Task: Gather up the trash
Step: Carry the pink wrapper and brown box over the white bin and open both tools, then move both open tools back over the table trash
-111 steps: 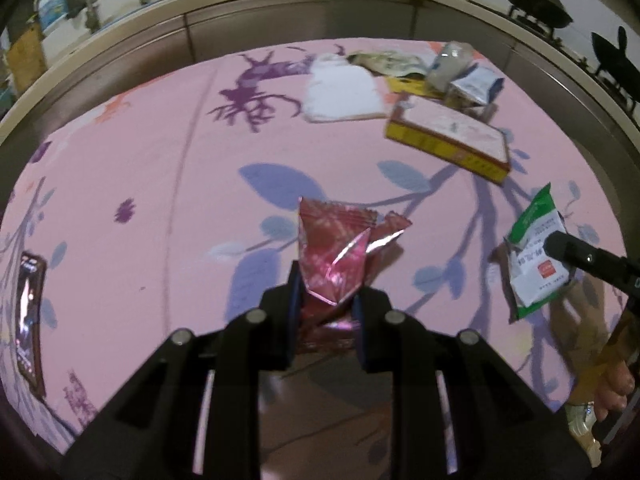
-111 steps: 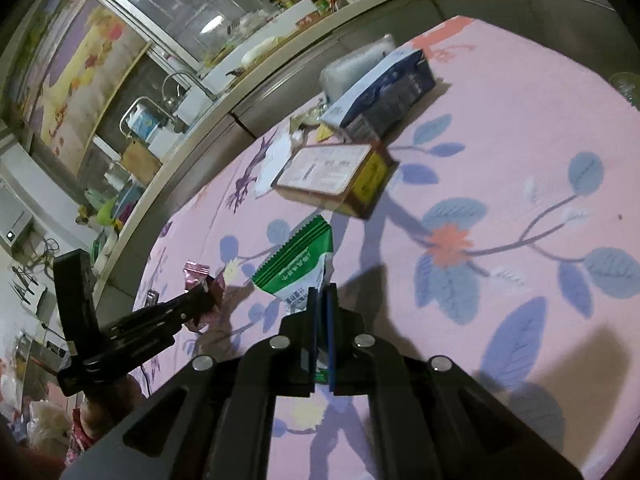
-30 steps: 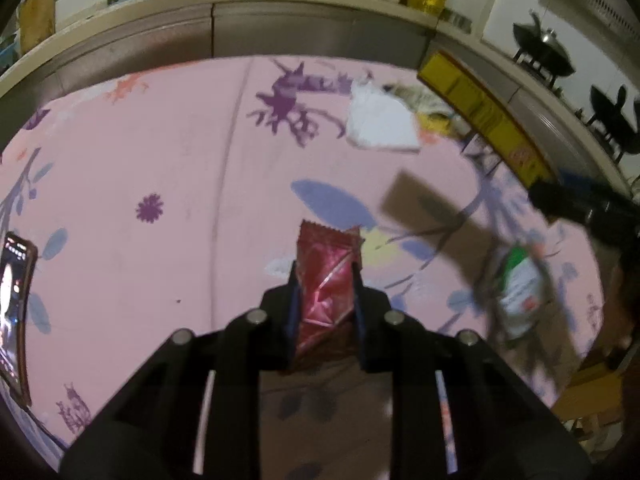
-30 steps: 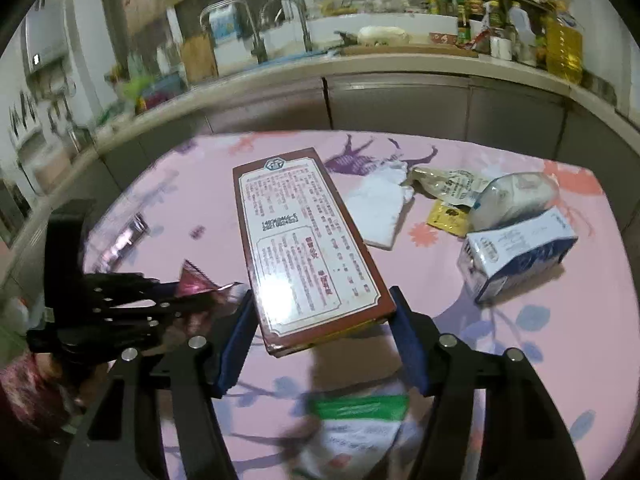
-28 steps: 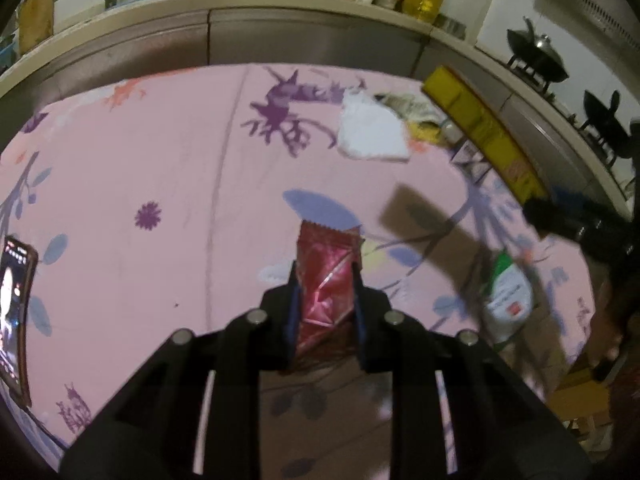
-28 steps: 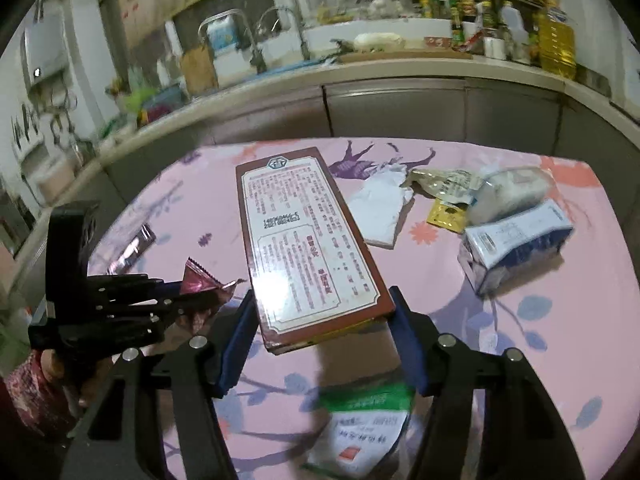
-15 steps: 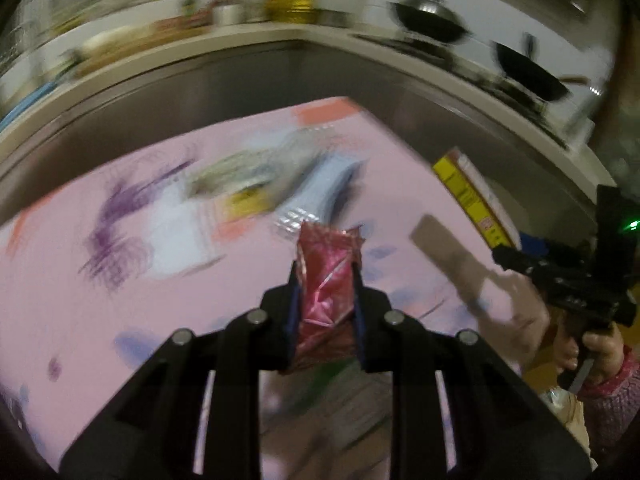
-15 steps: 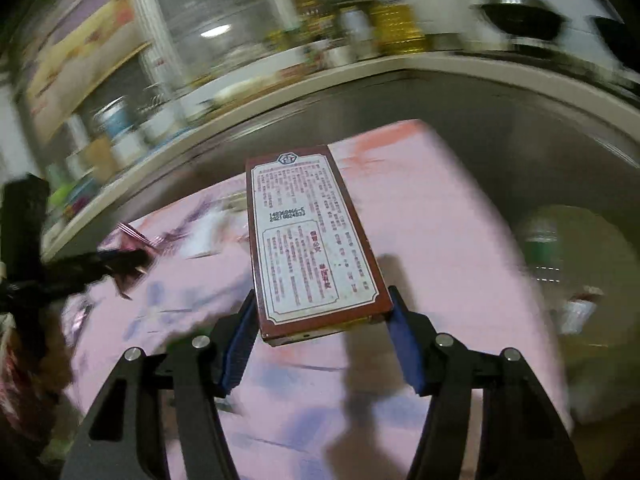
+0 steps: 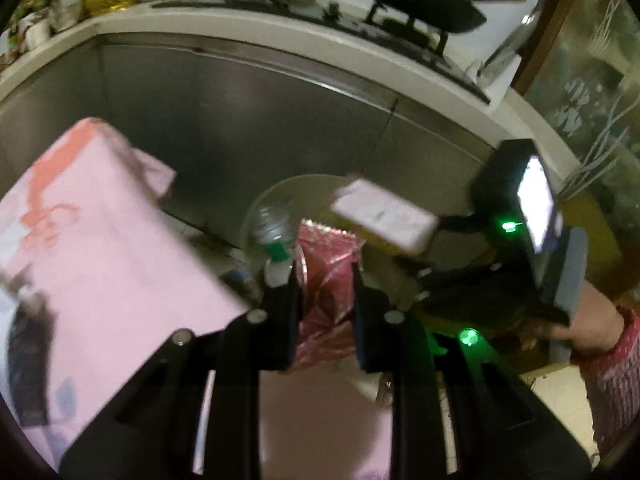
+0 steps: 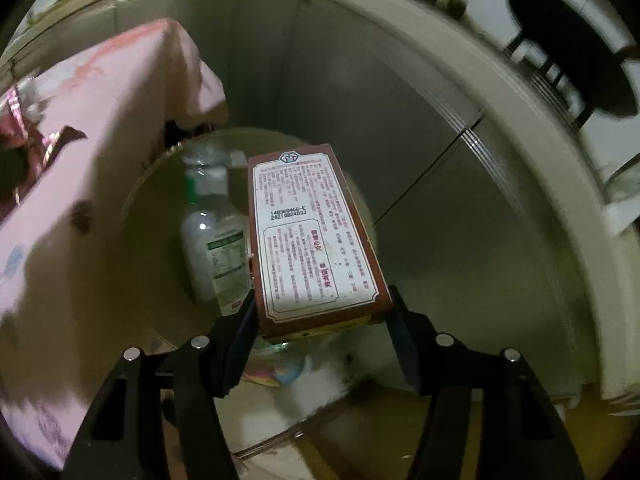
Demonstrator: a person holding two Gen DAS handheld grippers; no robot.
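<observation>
Each camera sits behind its own fingers and looks forward along them. The left view faces down past the corner of the pink cloth (image 9: 92,240) toward a round bin (image 9: 280,196) on the floor, steel cabinets (image 9: 248,120) behind; the wrapper (image 9: 326,268) fills its near centre. The right view hangs closer over the same bin (image 10: 160,208), looking into it past the box (image 10: 316,244) (a bottle (image 10: 216,248) lies inside). Both share bin, cloth corner (image 10: 120,92) and cabinets (image 10: 400,140); the left view also catches the box (image 9: 384,216).
</observation>
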